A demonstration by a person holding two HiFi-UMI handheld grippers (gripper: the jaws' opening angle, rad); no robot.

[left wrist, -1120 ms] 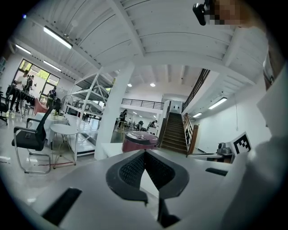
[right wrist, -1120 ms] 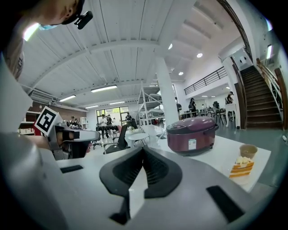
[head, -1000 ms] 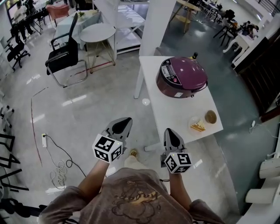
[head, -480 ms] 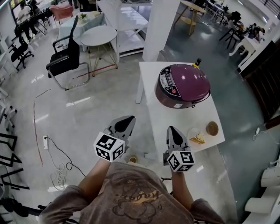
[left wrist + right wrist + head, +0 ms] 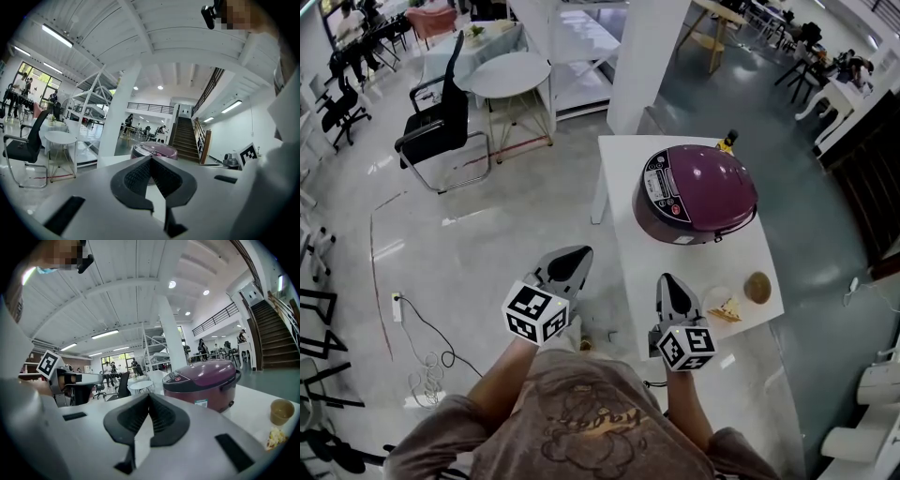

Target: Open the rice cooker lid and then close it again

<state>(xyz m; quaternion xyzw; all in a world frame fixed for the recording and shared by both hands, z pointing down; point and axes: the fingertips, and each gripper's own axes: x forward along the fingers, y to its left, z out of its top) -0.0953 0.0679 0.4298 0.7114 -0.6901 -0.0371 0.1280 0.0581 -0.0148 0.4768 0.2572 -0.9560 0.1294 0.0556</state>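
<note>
A purple rice cooker (image 5: 695, 193), lid down, stands at the far end of a white table (image 5: 675, 258). Its control panel faces left. My left gripper (image 5: 572, 255) is over the floor, left of the table's near corner, shut and empty. My right gripper (image 5: 671, 282) is over the table's near edge, also shut with nothing in it. Both are well short of the cooker. The left gripper view has the rice cooker (image 5: 154, 150) just past the closed tips of the left gripper (image 5: 151, 157). In the right gripper view the rice cooker (image 5: 206, 379) sits ahead and right of the right gripper (image 5: 150, 396).
A plate with food (image 5: 724, 307) and a brown cup (image 5: 757, 287) sit at the table's near right corner. A small black and yellow object (image 5: 729, 141) is behind the cooker. A white pillar (image 5: 647, 56), a black chair (image 5: 436, 127), a round table (image 5: 511, 70) and a floor cable (image 5: 431, 356) lie around.
The person has stepped closer to the table, so the cooker looks nearer and larger. The right gripper has come over the table's near edge. Both grippers stayed shut.
</note>
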